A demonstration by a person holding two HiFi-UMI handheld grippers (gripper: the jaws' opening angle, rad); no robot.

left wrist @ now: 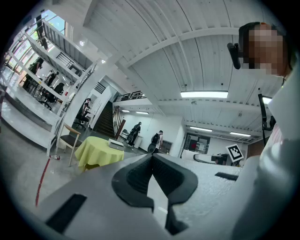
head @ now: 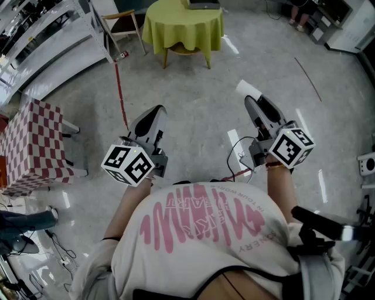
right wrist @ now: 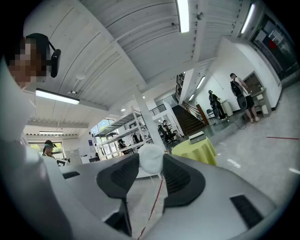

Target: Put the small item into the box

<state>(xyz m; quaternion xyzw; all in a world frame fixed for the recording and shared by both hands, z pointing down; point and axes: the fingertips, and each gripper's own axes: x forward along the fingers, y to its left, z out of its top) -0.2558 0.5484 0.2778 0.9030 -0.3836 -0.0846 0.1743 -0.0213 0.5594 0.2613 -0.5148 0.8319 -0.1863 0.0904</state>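
My right gripper [head: 251, 96] is shut on a small white soft item [head: 248, 88], held out over the floor. In the right gripper view the white item [right wrist: 151, 159] sits pinched between the two dark pads [right wrist: 123, 176] at their tips. My left gripper [head: 153, 115] is shut with nothing in it; its pads [left wrist: 140, 176] meet at the tips in the left gripper view. Far ahead stands a round table with a yellow-green cloth [head: 183, 26], and a flat grey box [head: 204, 3] lies on top of it. The box [right wrist: 197, 137] also shows in the right gripper view.
A red-and-white checkered table [head: 32, 146] stands at the left. A wooden chair [head: 120, 26] is beside the round table. A red line [head: 120, 88] runs along the grey floor. White shelving [head: 41, 41] lines the far left. People stand in the distance [right wrist: 241, 96].
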